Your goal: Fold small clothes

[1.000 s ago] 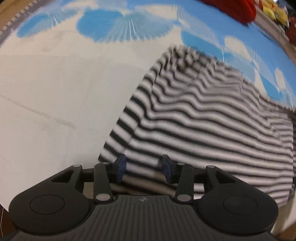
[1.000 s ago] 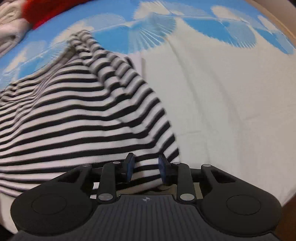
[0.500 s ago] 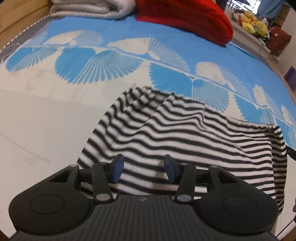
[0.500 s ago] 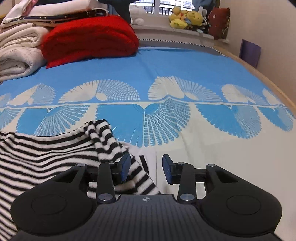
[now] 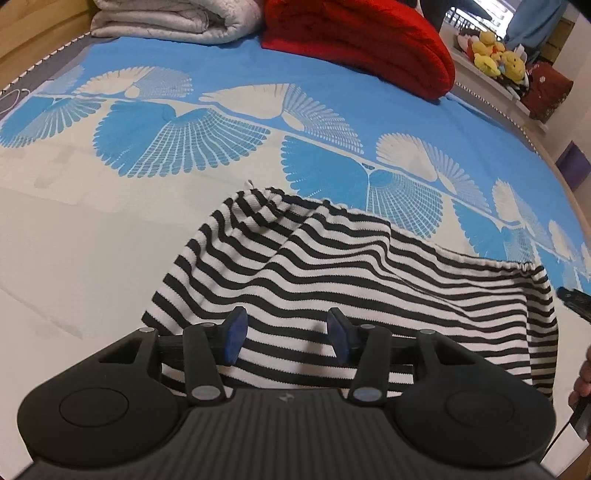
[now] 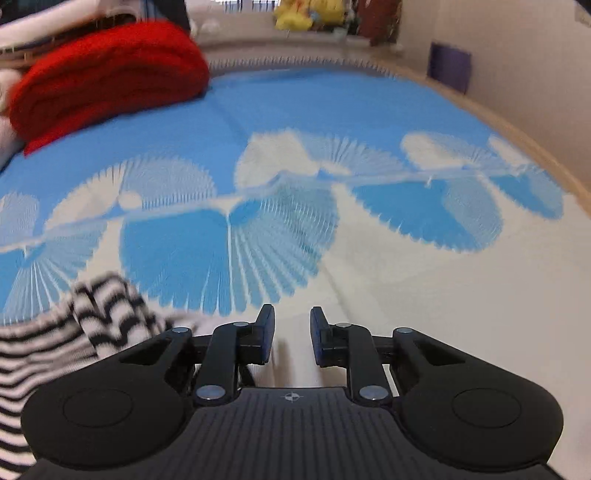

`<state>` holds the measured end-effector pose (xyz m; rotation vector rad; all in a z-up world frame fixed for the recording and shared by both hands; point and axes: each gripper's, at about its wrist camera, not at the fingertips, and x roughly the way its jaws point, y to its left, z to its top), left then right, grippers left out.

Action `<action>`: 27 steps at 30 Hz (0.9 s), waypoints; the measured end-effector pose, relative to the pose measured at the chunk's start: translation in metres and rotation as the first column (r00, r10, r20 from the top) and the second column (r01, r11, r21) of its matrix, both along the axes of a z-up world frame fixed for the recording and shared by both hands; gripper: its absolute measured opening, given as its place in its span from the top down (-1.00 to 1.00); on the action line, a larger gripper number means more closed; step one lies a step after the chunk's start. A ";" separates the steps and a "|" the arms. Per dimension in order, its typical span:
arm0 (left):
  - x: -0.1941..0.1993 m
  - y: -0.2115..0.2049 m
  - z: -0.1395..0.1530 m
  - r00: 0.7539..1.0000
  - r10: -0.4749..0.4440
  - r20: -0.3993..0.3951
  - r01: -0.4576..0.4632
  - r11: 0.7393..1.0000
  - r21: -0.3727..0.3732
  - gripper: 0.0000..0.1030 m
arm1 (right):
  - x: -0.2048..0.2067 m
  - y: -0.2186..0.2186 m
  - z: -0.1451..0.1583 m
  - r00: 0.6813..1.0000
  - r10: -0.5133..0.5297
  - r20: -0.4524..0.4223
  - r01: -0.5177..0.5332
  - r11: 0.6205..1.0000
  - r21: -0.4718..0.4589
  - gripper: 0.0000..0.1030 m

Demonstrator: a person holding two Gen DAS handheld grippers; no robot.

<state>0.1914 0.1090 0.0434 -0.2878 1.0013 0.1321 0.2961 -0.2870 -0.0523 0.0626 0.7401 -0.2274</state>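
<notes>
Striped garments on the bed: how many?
1. The striped garment lies on the bedspread under the open left gripper; the right wrist view shows its edge lower left. Others could be out of frame.

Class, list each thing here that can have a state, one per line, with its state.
Left gripper: open, holding nothing.
Right gripper: open, holding nothing.
Striped garment: lying rumpled on the bedspread.
Red blanket: folded.
White quilt: folded.
</notes>
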 end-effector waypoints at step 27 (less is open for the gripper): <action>-0.079 0.000 0.029 0.994 -0.077 0.072 0.077 0.997 0.006 -0.01 | -0.135 -0.024 -0.007 0.932 -0.038 -0.361 0.086 0.989 0.117 -0.06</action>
